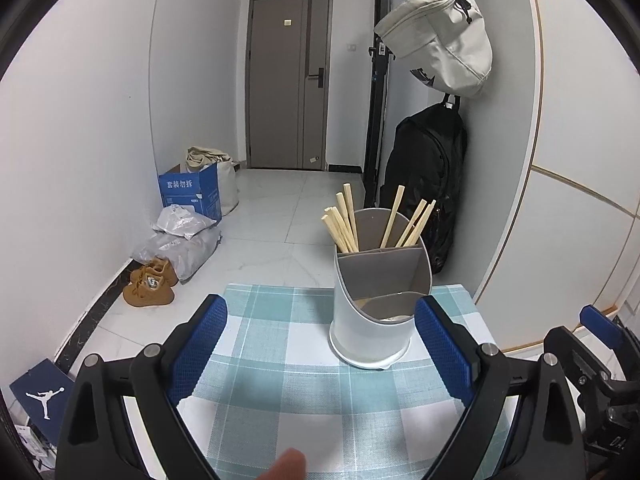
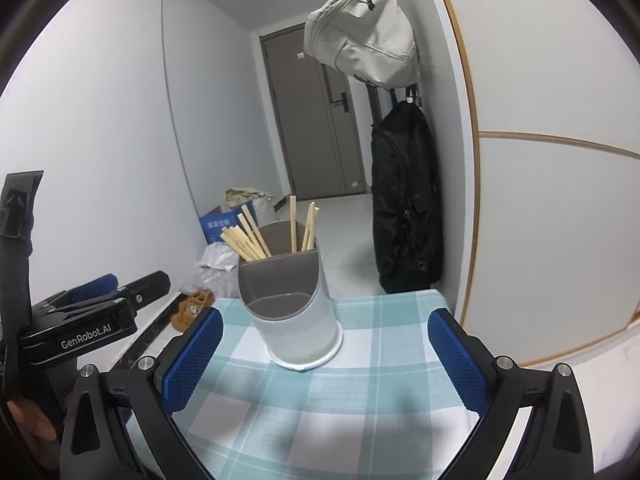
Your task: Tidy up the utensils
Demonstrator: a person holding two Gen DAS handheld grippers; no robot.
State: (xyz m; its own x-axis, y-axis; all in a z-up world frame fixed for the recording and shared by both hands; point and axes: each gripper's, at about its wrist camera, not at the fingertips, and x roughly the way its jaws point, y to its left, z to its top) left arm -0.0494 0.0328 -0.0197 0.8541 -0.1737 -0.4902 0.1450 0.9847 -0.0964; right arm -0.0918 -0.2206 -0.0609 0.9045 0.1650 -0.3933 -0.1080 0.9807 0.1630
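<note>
A white and grey utensil holder (image 1: 376,312) stands on the checked tablecloth (image 1: 280,360), near its far right corner. Several wooden chopsticks (image 1: 348,220) stick up from its two rear compartments; the front compartment looks low and dark. The holder also shows in the right wrist view (image 2: 292,312), with the chopsticks (image 2: 256,236) in it. My left gripper (image 1: 320,348) is open and empty, with the holder just beyond its right finger. My right gripper (image 2: 326,360) is open and empty, the holder ahead between its fingers. The left gripper's body shows at the left of the right wrist view (image 2: 96,316).
A black backpack (image 1: 428,184) and a beige bag (image 1: 440,36) hang on the right wall beside the table. On the floor to the left lie tan shoes (image 1: 150,288), grey parcels (image 1: 180,240) and a blue box (image 1: 192,196). A door (image 1: 288,80) closes the hallway.
</note>
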